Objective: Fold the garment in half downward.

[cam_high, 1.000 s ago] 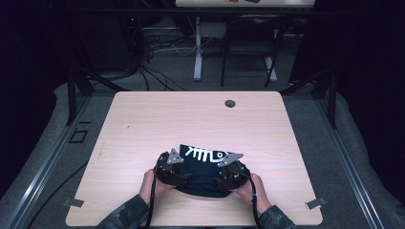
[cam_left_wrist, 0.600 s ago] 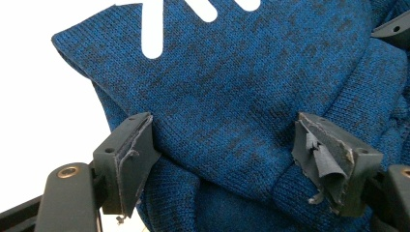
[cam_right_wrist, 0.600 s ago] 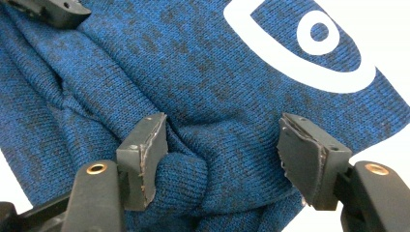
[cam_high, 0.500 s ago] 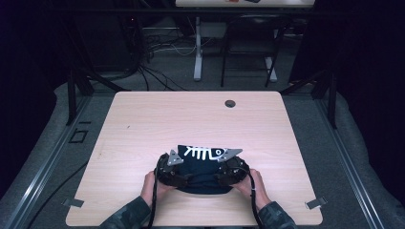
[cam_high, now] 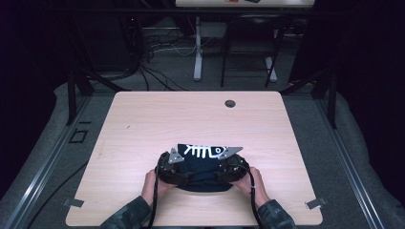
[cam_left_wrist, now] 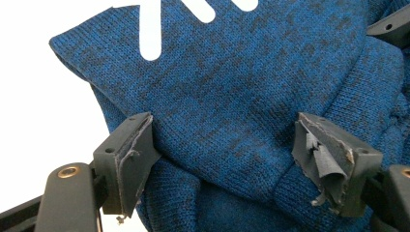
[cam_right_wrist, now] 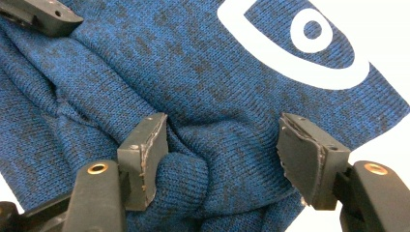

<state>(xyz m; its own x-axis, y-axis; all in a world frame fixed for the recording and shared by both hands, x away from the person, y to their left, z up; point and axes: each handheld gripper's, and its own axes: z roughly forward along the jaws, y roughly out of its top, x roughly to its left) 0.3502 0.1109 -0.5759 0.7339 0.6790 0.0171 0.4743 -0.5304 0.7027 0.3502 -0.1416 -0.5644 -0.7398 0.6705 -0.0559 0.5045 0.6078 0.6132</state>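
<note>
- Sweater [cam_high: 203,168], a dark blue knit with a white fish-skeleton print [cam_high: 200,151], lay bunched on the near middle of the bench [cam_high: 143,119], between my two hands.
- My left tool [cam_left_wrist: 222,145] sat at the garment's left edge in the high view; in the left gripper view its jaws stood well apart, with a broad fold of the knit bulging up between them.
- The left jaw's pad touched the cloth at its inner face, while the right pad, torn and ragged, sat at the edge of the fold; I could not tell whether they truly pinched it.
- My right tool [cam_right_wrist: 222,154] worked the garment's right side, jaws also parted wide, straddling a rolled hem or cuff of the knit.
- That roll lay against the left pad in the right gripper view; the right pad stood just beside the cloth, and whether it touched I could not tell.
- The white eye ring of the fish print [cam_right_wrist: 312,30] showed beyond the right tool's jaws.
- A dark round grommet [cam_high: 230,103] sat near the bench's far edge, well apart from the sweater.
</note>
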